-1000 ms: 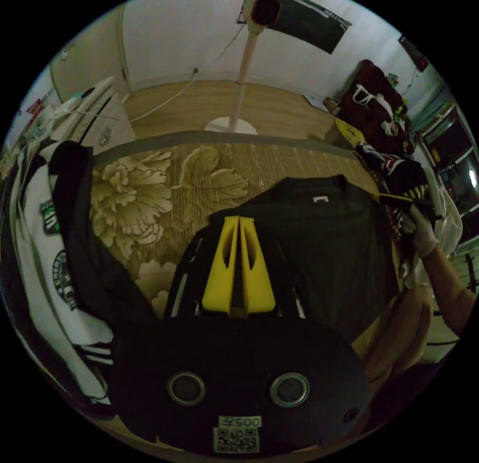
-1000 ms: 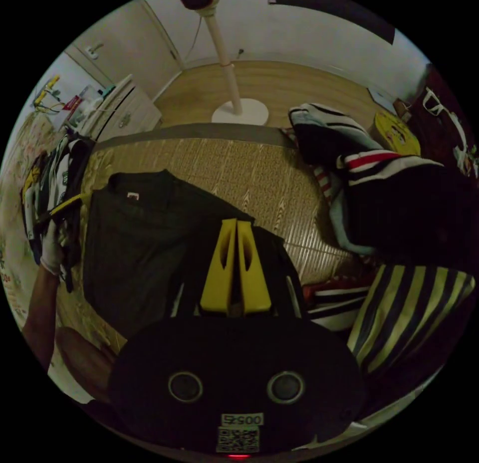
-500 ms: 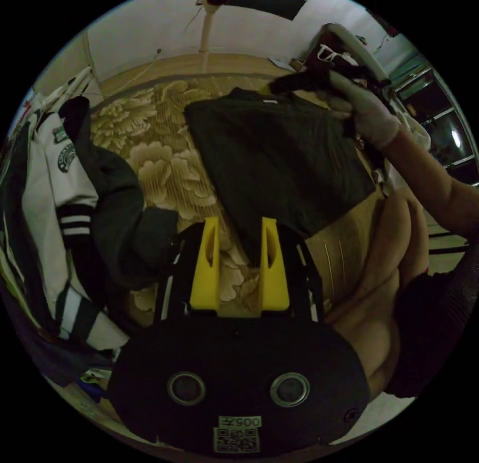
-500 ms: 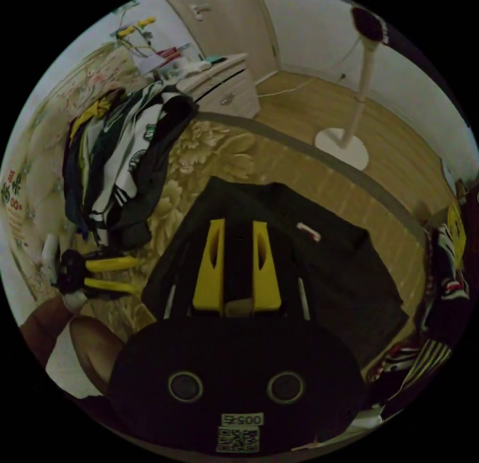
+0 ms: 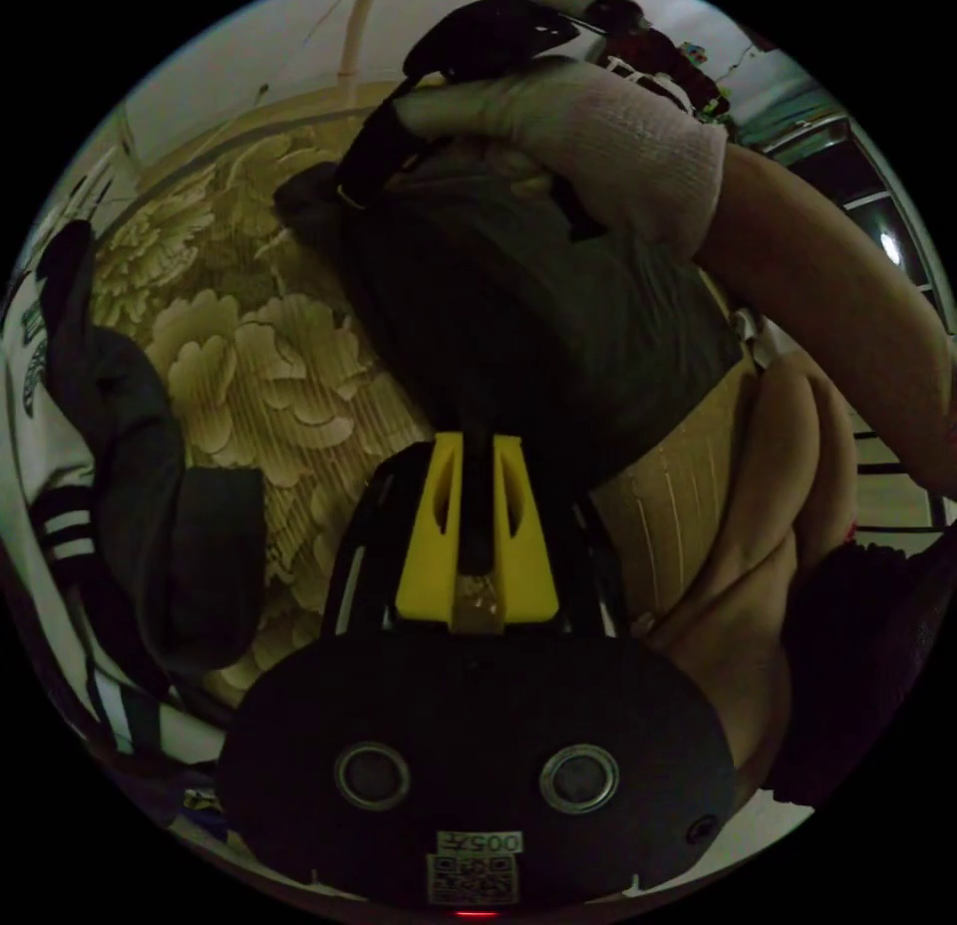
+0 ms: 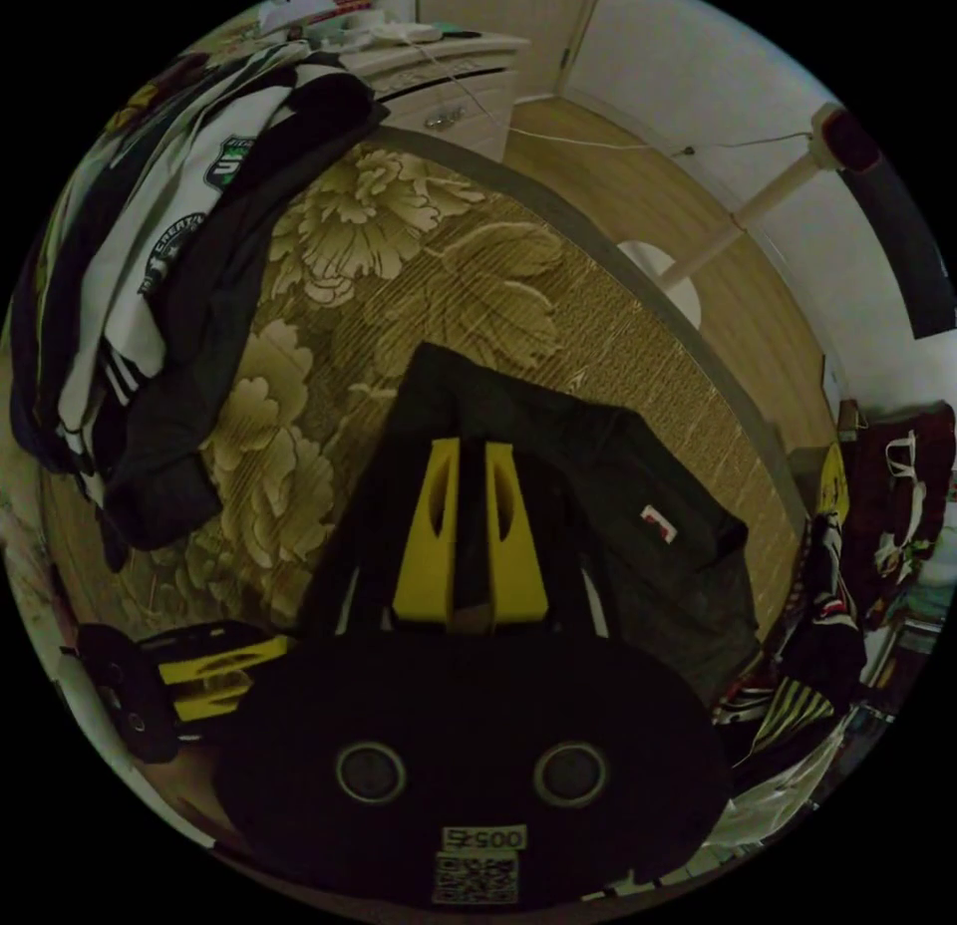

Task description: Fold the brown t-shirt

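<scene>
In the left gripper view, the left gripper [image 5: 477, 447] has its yellow jaws nearly together, pinching a dark edge of the brown t-shirt [image 5: 518, 307], which lies on the floral mat [image 5: 249, 337]. Above it, a gloved hand [image 5: 588, 138] reaches across over the shirt. In the right gripper view, the right gripper [image 6: 471, 452] likewise clamps the shirt's fabric. A heap of clothes [image 6: 159, 257] lies leftward; a fan stand [image 6: 718, 247] rises from the wooden floor [image 6: 618, 177]. The shirt's neck tag is unreadable.

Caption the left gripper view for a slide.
Left gripper pinching the brown t-shirt on a floral mat, gloved hand above.
</scene>
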`<state>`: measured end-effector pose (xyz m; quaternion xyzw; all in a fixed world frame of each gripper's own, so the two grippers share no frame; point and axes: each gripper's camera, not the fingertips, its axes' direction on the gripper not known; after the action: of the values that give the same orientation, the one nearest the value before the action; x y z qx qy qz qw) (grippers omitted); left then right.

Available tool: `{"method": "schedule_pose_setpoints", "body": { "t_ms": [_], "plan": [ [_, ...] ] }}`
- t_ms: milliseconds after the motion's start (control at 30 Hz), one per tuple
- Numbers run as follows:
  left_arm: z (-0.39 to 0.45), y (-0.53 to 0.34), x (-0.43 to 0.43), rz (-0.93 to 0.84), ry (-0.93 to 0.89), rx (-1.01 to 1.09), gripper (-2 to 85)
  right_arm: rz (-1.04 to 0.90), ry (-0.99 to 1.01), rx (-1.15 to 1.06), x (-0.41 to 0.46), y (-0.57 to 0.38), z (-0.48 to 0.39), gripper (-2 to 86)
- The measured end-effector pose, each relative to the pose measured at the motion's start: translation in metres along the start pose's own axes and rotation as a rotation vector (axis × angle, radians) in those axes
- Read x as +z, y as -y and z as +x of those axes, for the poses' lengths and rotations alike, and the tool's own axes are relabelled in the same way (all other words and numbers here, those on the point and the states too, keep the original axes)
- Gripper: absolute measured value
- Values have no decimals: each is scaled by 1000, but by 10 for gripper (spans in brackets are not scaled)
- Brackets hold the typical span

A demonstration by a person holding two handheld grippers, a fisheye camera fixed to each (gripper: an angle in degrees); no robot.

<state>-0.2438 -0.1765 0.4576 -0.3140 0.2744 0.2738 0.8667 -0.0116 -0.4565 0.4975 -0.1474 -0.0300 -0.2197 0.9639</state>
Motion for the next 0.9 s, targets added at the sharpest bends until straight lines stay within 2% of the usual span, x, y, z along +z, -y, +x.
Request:
{"method": "schedule_pose_setpoints", "body": {
  "t_ms": [133, 267, 333, 467, 633, 733, 800, 900],
  "plan": [
    [14, 2, -6, -26, -36, 5, 49, 45, 197, 106, -5, -14, 32, -8],
    [56, -4, -34, 5, 39, 42, 48, 179, 471, 169, -22, -51, 82, -10],
    [81, -3, -43, 9, 87, 63, 48, 240, 512, 159, -35, -73, 104, -9],
    [154, 11, -44, 22, 157, 184, 48, 305, 472, 140, -64, -138, 163, -10],
    [232, 41, -8, 58, 101, 304, 47, 246, 369, 183, -56, -210, 237, -10],
    [270, 63, 29, 83, -40, 335, 44, 157, 303, 254, -26, -242, 273, -10],
    [298, 70, 53, 59, -195, 346, 25, 116, 291, 291, -10, -257, 287, -10],
    [332, 56, 59, 73, -259, 403, 13, 128, 271, 330, -3, -277, 301, -11]
  ]
}}
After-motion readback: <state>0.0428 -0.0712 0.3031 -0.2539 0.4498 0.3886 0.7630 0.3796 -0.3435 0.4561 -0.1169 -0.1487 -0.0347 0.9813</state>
